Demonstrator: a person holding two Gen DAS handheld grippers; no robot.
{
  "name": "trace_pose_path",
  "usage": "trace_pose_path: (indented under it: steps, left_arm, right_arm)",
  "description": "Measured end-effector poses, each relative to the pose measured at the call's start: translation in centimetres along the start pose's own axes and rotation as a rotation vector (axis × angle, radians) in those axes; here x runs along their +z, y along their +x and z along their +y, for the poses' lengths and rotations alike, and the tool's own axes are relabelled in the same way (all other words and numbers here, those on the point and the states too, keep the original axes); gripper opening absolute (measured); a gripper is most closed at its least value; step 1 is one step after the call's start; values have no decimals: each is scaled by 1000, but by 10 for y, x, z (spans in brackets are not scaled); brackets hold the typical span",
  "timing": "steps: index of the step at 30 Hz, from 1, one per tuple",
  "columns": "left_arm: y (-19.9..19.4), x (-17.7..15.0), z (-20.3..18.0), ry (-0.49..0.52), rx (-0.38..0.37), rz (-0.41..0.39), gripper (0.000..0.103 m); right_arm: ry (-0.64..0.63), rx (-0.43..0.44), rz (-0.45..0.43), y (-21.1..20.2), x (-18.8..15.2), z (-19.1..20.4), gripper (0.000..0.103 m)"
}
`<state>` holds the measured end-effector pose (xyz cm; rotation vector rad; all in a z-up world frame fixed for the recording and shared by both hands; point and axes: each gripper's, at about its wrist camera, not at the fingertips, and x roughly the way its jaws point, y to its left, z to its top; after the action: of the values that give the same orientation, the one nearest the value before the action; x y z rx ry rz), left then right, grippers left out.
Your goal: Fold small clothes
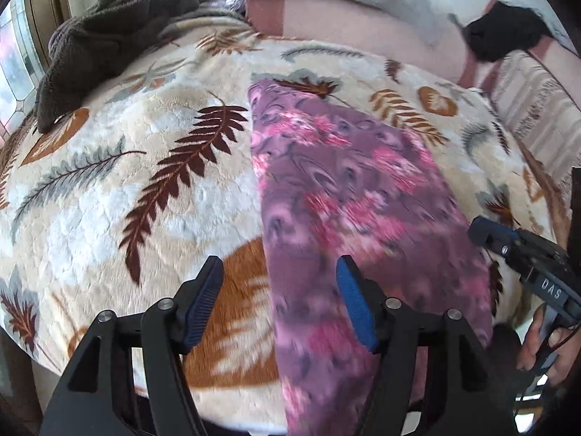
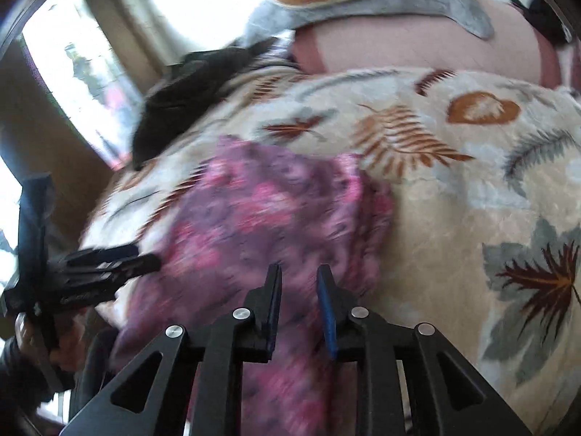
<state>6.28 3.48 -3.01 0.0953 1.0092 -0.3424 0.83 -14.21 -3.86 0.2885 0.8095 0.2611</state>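
A purple cloth with pink flowers (image 1: 345,189) lies as a long folded strip on the leaf-patterned blanket (image 1: 145,167); its near end hangs over the front edge. It also shows in the right wrist view (image 2: 261,218). My left gripper (image 1: 279,269) is open above the cloth's left edge, holding nothing. My right gripper (image 2: 298,276) hovers over the cloth's near part with its jaws a narrow gap apart and empty. The right gripper also shows in the left wrist view (image 1: 483,232) at the cloth's right edge. The left gripper shows in the right wrist view (image 2: 145,258) at the cloth's left edge.
A dark brown fleece garment (image 1: 109,36) lies heaped at the back left of the blanket. A pink pillow (image 1: 363,25) and a grey quilt (image 1: 399,0) lie behind. A black item (image 1: 504,36) sits at the back right. A window (image 2: 72,72) is to the left.
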Motion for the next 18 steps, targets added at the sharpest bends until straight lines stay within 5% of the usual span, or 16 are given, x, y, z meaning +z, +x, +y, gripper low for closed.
trace_pose_path:
  steps: [3,6,11,14,18]
  left_arm:
    - [18,-17,-5,39,25,46,73]
    - [22,-24,-5,6,18,56,74]
    - [1,-40,-7,52,54,43,74]
    - [15,-54,-8,59,72,78,78]
    - [19,-56,-5,17,79,84,85]
  right_arm:
    - [-56,-92,82,14,-30,2,23]
    - [-58,-114,71,7,-35,4,23]
    - [-37,-52,98,-20,-48,8,29]
    - [-63,-143,200,-3,-74,2,36]
    - [30,-117,163,-8,-79,-8,38]
